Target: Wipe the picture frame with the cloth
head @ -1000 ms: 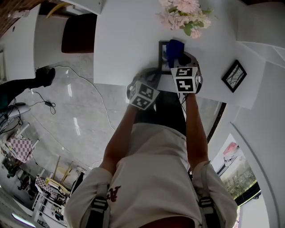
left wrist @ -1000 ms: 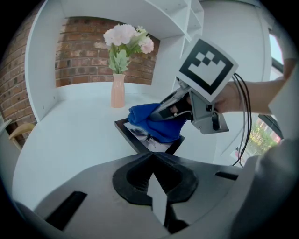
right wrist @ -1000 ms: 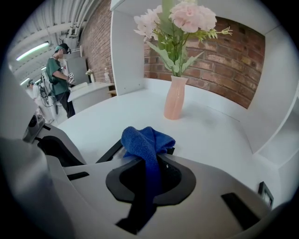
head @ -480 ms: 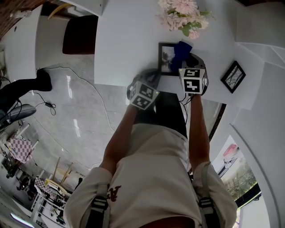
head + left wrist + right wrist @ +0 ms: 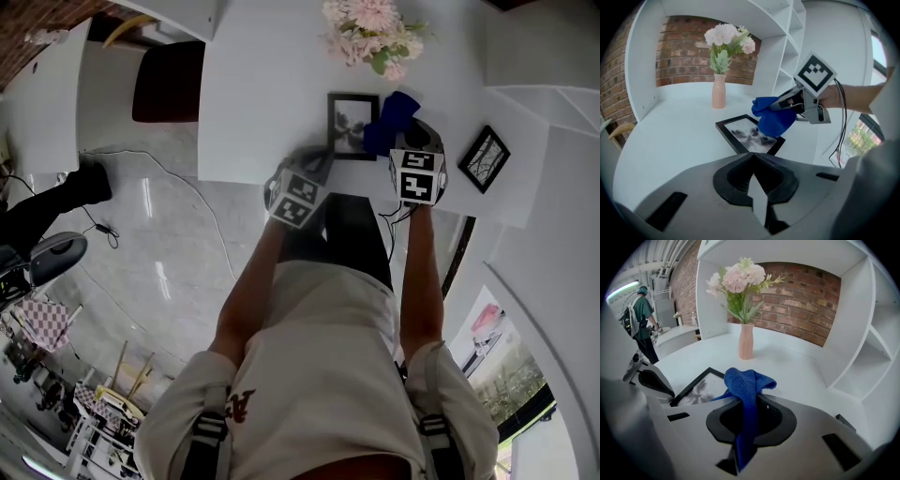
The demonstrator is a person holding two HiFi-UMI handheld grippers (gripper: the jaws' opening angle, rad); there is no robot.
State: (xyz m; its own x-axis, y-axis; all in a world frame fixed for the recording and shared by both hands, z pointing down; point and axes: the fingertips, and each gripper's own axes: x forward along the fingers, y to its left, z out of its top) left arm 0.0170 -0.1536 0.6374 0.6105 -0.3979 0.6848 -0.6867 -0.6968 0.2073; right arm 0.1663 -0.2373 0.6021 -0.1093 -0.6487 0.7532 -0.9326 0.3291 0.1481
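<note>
A black picture frame [image 5: 352,125] with a grey print lies flat on the white table [image 5: 262,103]. My right gripper [image 5: 405,133] is shut on a blue cloth [image 5: 394,117], which hangs at the frame's right edge. The left gripper view shows the cloth [image 5: 774,118] touching the far corner of the frame [image 5: 745,133]. The right gripper view has the cloth [image 5: 745,387] bunched between the jaws and the frame [image 5: 699,391] to its left. My left gripper [image 5: 319,162] is shut and holds nothing, its tips [image 5: 753,158] at the frame's near corner.
A pink vase of flowers [image 5: 367,28] stands behind the frame, close to it. A second black frame [image 5: 485,158] lies on the white surface further right. White shelf walls and a brick wall [image 5: 797,291] close off the back. A person [image 5: 641,317] stands far off to the left.
My right gripper carried the cloth rightward across the frame, from over its middle to its right edge. More of the print shows now. The left gripper stayed put.
</note>
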